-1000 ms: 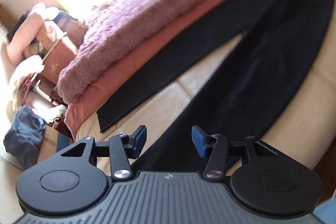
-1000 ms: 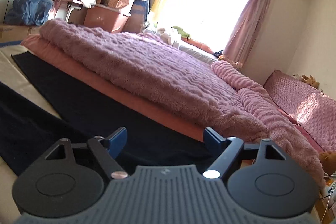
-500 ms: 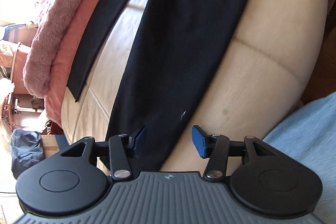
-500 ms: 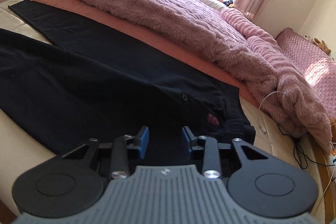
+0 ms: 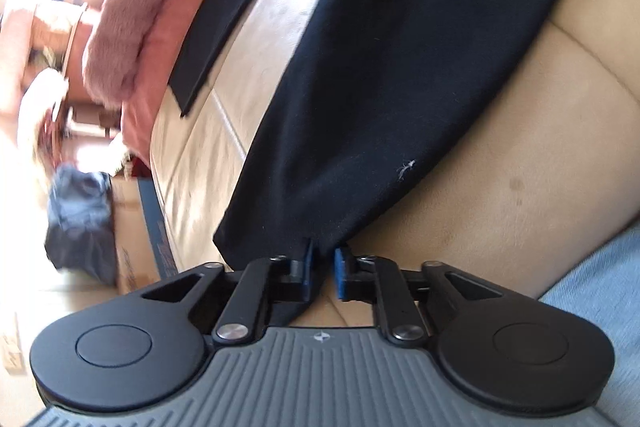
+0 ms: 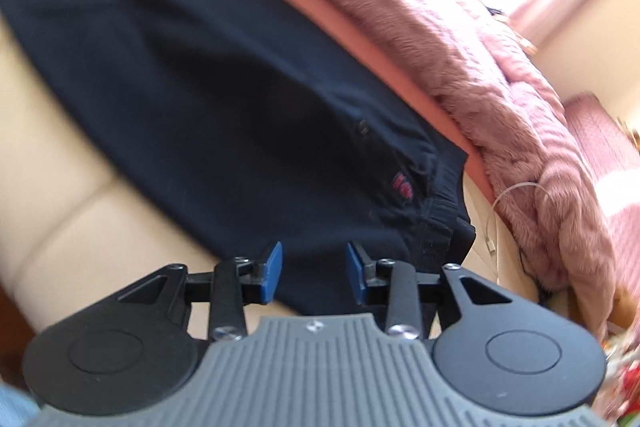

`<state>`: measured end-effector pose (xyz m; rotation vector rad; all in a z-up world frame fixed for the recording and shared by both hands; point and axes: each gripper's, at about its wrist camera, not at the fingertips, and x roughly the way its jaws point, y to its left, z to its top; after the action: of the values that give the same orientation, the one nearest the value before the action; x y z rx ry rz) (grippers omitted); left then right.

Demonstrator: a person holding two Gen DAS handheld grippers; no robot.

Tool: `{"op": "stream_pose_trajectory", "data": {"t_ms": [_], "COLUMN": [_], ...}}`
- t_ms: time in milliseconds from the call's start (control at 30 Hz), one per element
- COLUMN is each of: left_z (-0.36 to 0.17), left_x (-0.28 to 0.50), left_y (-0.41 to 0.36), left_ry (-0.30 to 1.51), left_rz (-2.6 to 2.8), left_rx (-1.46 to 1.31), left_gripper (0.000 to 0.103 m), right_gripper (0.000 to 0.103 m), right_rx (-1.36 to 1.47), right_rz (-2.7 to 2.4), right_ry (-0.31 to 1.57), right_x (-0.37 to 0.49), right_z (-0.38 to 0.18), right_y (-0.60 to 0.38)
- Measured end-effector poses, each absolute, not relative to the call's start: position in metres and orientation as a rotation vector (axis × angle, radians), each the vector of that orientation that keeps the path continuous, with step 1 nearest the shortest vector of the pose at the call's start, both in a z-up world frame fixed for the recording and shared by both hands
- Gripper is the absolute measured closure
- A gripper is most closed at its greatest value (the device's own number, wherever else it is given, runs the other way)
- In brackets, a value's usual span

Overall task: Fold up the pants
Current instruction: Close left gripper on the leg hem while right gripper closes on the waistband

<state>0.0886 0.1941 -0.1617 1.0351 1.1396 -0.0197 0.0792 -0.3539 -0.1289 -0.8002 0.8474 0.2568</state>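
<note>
black pants (image 5: pixel 400 67) lie flat across a beige mattress (image 5: pixel 500 187), legs running toward 12 o'clock beside a pink fleece blanket (image 6: pixel 460 39). the left gripper (image 5: pixel 322 267) is pinched nearly closed on the hem of one leg. the right gripper (image 6: pixel 314 269) hovers partly open over the waistband (image 6: pixel 440 211) end, its pads gripping nothing.

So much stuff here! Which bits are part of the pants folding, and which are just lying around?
Part of the job:
black pants
left gripper, jaws nearly shut on a leg hem
right gripper, jaws open at the waist end

Just lying about:
pink fuzzy blanket
white cable
dark bag
cardboard box
</note>
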Motion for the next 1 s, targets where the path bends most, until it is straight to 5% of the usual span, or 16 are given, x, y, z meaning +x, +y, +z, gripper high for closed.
{"op": "stream_pose_trajectory", "data": {"t_ms": [167, 467, 533, 633, 1000], "left_z": [-0.138, -0.088, -0.079, -0.070, -0.020], "left_x": [0.102, 0.112, 0.114, 0.116, 0.141], "left_y": [0.198, 0.191, 0.190, 0.189, 0.202], "left_ry": [1.115, 1.019, 1.000, 0.974, 0.864], "left_rz": [0.110, 0.262, 0.275, 0.293, 0.376], "left_rx": [0.849, 0.622, 0.602, 0.586, 0.387], "left_gripper": [0.102, 0.102, 0.102, 0.102, 0.102], "right_gripper": [0.066, 0.067, 0.073, 0.103, 0.103], "right_rx": [-0.991, -1.244, -1.259, -1.259, -0.970], "right_rz": [0.327, 0.338, 0.328, 0.314, 0.134], "right_ry": [0.882, 0.814, 0.809, 0.829, 0.652], "right_x": [0.069, 0.069, 0.070, 0.073, 0.090], "right_z": [-0.149, -0.177, -0.180, -0.184, -0.124], "right_y": [-0.361, -0.369, -0.369, -0.370, -0.379]}}
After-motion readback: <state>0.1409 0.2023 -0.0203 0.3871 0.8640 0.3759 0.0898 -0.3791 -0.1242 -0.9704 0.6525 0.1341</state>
